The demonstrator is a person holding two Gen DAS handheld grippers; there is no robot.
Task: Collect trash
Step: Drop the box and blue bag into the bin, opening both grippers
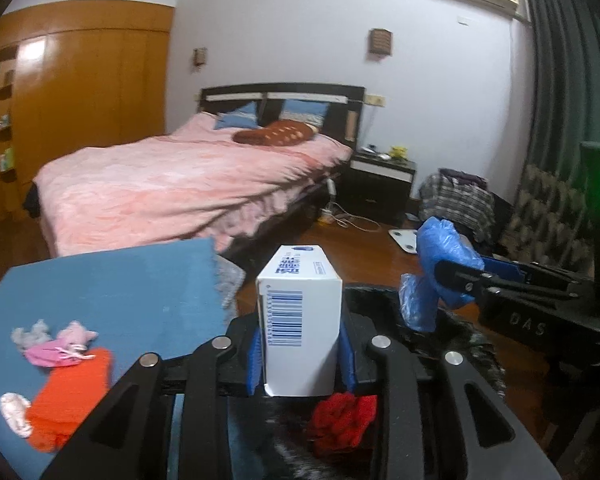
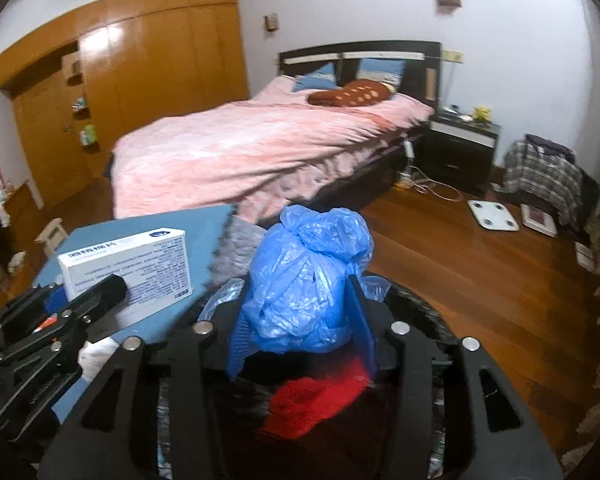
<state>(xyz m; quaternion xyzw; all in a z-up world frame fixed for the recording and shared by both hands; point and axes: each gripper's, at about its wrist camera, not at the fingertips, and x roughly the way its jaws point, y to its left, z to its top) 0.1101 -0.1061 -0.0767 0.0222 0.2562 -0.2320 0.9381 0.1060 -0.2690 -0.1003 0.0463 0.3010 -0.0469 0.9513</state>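
A white carton with a blue barcode [image 1: 302, 312] stands upright between the blue pads of my left gripper [image 1: 300, 344], which is shut on it. My right gripper [image 2: 300, 320] is shut on a crumpled blue plastic bag [image 2: 304, 280]. Both hang over a black bin [image 2: 420, 300] with a red crumpled item [image 2: 312, 404] inside. The left wrist view shows the right gripper [image 1: 448, 276] with the blue bag [image 1: 440, 248] at the right, over the bin rim [image 1: 380, 296]. The right wrist view shows the left gripper [image 2: 96, 296] with the carton [image 2: 128, 264] at the left.
A blue-topped table [image 1: 120, 292] beside the bin carries an orange cloth [image 1: 72, 396] and small pink toys [image 1: 60, 344]. Beyond are a pink bed [image 2: 260, 148], a dark nightstand [image 2: 460, 152], a white scale [image 2: 492, 216] on the wood floor, and a chair draped with plaid clothes [image 2: 540, 172].
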